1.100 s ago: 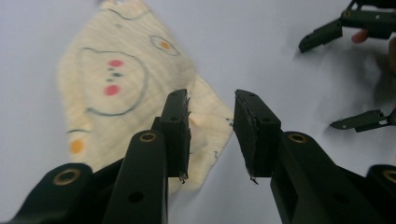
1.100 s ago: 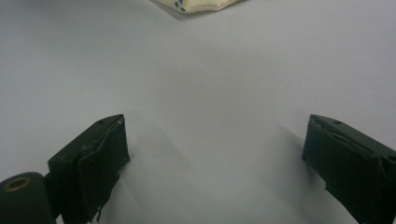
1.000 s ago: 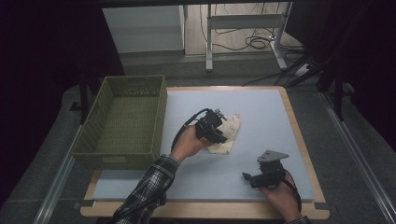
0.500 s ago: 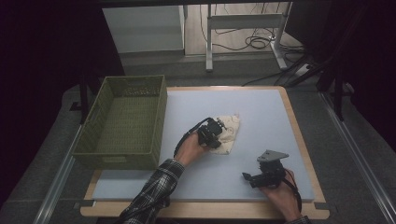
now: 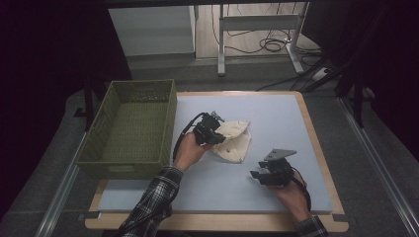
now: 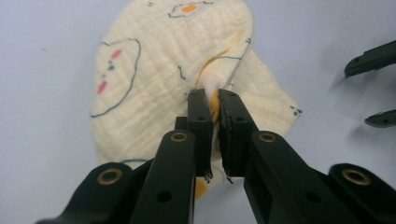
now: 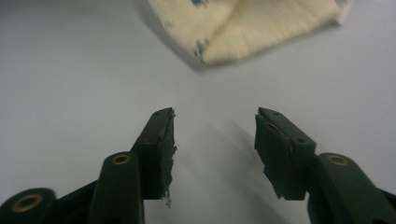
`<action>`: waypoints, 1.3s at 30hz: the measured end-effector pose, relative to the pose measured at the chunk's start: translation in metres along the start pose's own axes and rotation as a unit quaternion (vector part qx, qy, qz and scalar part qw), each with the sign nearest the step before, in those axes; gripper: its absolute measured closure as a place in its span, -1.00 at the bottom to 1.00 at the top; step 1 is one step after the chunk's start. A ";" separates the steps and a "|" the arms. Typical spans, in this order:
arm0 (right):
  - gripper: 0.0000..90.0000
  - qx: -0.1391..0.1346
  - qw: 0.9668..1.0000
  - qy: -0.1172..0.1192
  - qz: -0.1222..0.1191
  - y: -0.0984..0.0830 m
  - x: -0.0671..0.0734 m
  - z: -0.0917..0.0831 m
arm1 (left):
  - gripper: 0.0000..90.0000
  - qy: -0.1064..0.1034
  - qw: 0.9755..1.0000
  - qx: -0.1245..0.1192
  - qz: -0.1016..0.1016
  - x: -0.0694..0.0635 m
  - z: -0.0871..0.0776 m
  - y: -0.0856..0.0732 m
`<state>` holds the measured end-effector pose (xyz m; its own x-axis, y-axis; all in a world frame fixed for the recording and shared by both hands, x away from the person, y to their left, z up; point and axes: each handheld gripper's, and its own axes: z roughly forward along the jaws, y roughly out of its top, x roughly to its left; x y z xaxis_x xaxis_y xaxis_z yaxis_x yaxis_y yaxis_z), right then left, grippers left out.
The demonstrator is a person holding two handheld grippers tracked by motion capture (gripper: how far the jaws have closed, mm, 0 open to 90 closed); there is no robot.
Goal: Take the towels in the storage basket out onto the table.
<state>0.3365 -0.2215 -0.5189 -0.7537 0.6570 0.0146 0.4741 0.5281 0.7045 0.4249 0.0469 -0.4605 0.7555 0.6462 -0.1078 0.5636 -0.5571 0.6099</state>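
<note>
Left gripper [image 6: 212, 107] is pinched tight on a fold of the cream printed cloth [image 5: 232, 139], which sits mid-mat, at about three o'clock from the green basket [image 5: 129, 126]. I judge this a lift: I'd raise slowly so the pinch doesn't slip. My right gripper [image 7: 214, 135] rests on the blue mat [image 5: 276, 118] with jaws apart, cloth at its twelve o'clock, ready to take the free edge.

One pale yellow printed cloth [image 5: 231, 139] lies on one light blue table [image 5: 276, 118]. One green woven basket [image 5: 129, 127] sits at the table's left edge. Two hand-held black grippers: the left gripper [image 5: 211, 132] at the cloth, the right gripper [image 5: 262, 174] near the front. Two hands, one per gripper
</note>
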 end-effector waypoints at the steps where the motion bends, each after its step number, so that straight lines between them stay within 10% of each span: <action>1: 0.13 -0.006 1.000 0.017 0.001 0.012 -0.001 0.007 | 0.87 0.009 1.000 -0.004 -0.004 0.003 -0.006 -0.001; 9: 0.16 0.005 1.000 0.017 -0.012 0.042 0.001 0.045 | 0.86 0.027 1.000 -0.004 -0.015 0.016 -0.019 -0.006; 11: 0.29 0.009 1.000 0.012 -0.010 0.043 0.001 0.048 | 0.85 0.028 0.999 -0.008 -0.021 0.017 -0.019 -0.007; 13: 0.85 0.005 1.000 0.016 -0.019 0.044 0.001 0.053 | 0.85 0.031 0.999 -0.011 -0.027 0.020 -0.023 -0.008; 16: 0.91 0.004 1.000 0.027 -0.014 0.044 0.001 0.051 | 0.85 0.035 0.999 -0.014 -0.031 0.021 -0.026 -0.009; 30: 0.92 -0.021 1.000 -0.011 -0.014 0.027 -0.009 -0.038 | 0.68 0.036 0.999 -0.014 -0.031 0.012 -0.038 -0.014; 39: 0.64 -0.001 1.000 0.001 0.024 0.000 -0.031 -0.045 | 0.27 0.026 0.999 -0.003 -0.033 0.009 -0.024 -0.012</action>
<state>0.3401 -0.2660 -0.4876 -0.7305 0.6811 0.0497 0.5089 0.4945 0.7046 0.4172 0.0721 -0.4504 0.6979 0.7080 -0.1077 0.6103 -0.5093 0.6068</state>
